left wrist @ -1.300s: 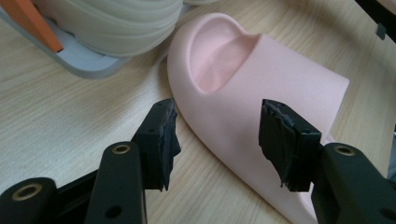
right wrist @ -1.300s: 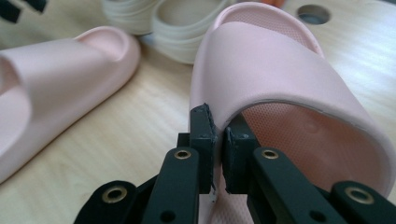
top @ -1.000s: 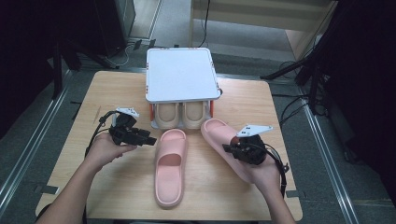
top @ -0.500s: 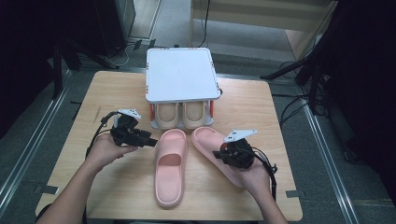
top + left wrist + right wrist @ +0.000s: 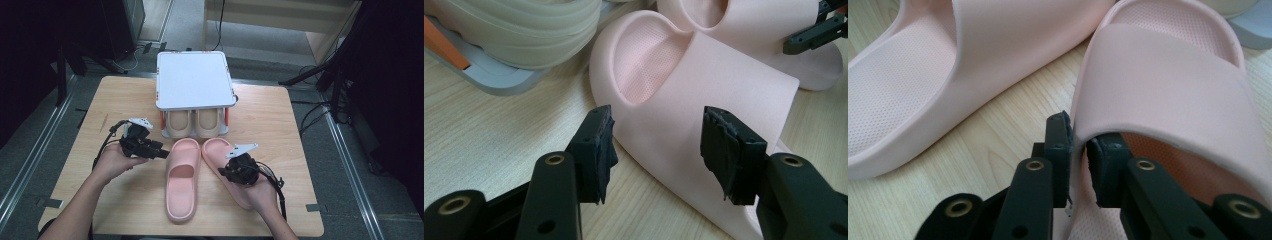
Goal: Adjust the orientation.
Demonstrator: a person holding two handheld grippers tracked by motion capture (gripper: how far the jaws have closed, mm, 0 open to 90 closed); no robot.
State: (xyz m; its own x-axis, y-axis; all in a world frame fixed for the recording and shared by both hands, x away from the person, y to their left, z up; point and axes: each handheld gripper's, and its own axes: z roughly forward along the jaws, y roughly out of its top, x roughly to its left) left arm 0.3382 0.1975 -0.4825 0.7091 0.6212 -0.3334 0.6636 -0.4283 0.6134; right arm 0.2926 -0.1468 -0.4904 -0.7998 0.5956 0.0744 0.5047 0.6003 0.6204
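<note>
Two pink slippers lie side by side on the wooden table (image 5: 300, 120). The left slipper (image 5: 181, 176) points toward the rack, and my left gripper (image 5: 159, 151) stands open just left of its strap (image 5: 684, 85), touching nothing. My right gripper (image 5: 231, 172) is shut on the side wall of the right slipper (image 5: 216, 150), with one jaw inside and one outside at the strap's edge (image 5: 1079, 145). That slipper (image 5: 1168, 90) lies angled, its toe close to the left slipper (image 5: 923, 70).
A white two-level shoe rack (image 5: 194, 80) stands at the table's back middle with a beige pair of slippers (image 5: 192, 122) on its lower shelf. The rack's grey base (image 5: 499, 80) lies close to the left slipper's toe. Bare wood shows at both sides.
My right gripper has carried the right pink slipper leftward, toward the left slipper, and closer to the person. The left gripper has hardly moved.
</note>
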